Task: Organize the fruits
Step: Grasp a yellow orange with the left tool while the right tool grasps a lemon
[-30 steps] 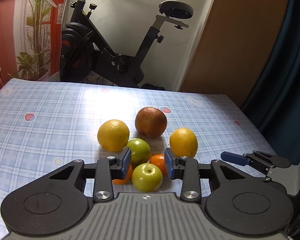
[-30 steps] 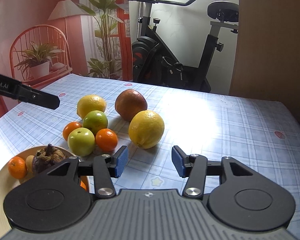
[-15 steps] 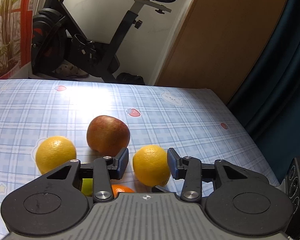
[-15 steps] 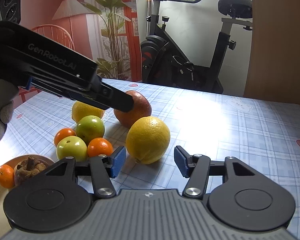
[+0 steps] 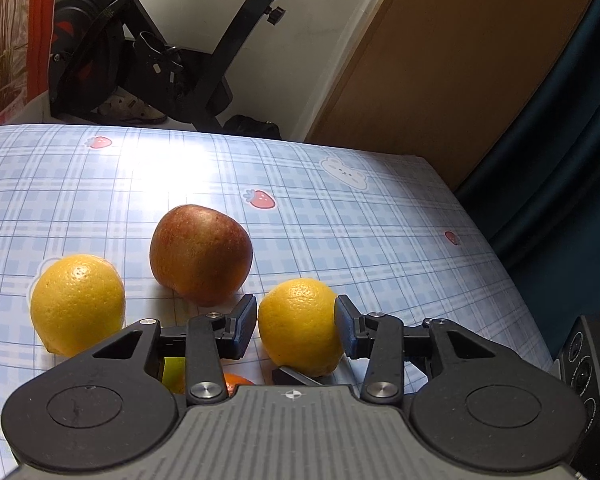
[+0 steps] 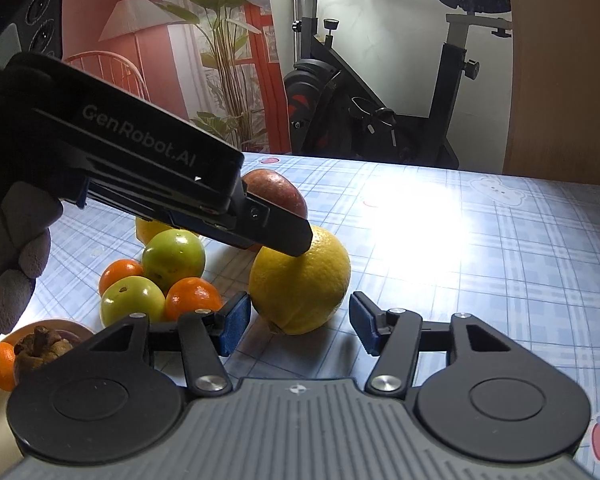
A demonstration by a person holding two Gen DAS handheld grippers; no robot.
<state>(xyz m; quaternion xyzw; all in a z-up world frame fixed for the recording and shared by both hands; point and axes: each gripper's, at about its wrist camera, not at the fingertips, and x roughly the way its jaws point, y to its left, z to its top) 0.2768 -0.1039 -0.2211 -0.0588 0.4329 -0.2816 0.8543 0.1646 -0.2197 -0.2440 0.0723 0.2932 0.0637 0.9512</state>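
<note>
A large yellow citrus [image 5: 300, 320] [image 6: 300, 284] lies on the blue checked tablecloth [image 5: 340, 220]. My left gripper [image 5: 296, 324] reaches down over it with a pad close on each side, and its fingertip [image 6: 292, 240] sits at the fruit's top; I cannot tell if it touches. My right gripper [image 6: 298, 328] is open, and the same citrus sits just ahead of its blue pads with gaps either side. Behind are a red apple [image 5: 200, 254], a second yellow citrus [image 5: 78, 302], two green apples [image 6: 174, 256] and two tangerines [image 6: 192, 296].
A plate [image 6: 66, 325] at the near left holds a brown fruit [image 6: 40, 346] and a tangerine [image 6: 2, 364]. A gloved hand [image 6: 16, 264] holds the left gripper. An exercise bike [image 6: 380, 112] stands past the table's far edge. A dark curtain [image 5: 560, 160] hangs beside the right edge.
My left gripper swung right, from over the green apples and tangerines to the right-hand yellow citrus, and its jaws widened a little. The right gripper moved closer to that citrus and also opened wider.
</note>
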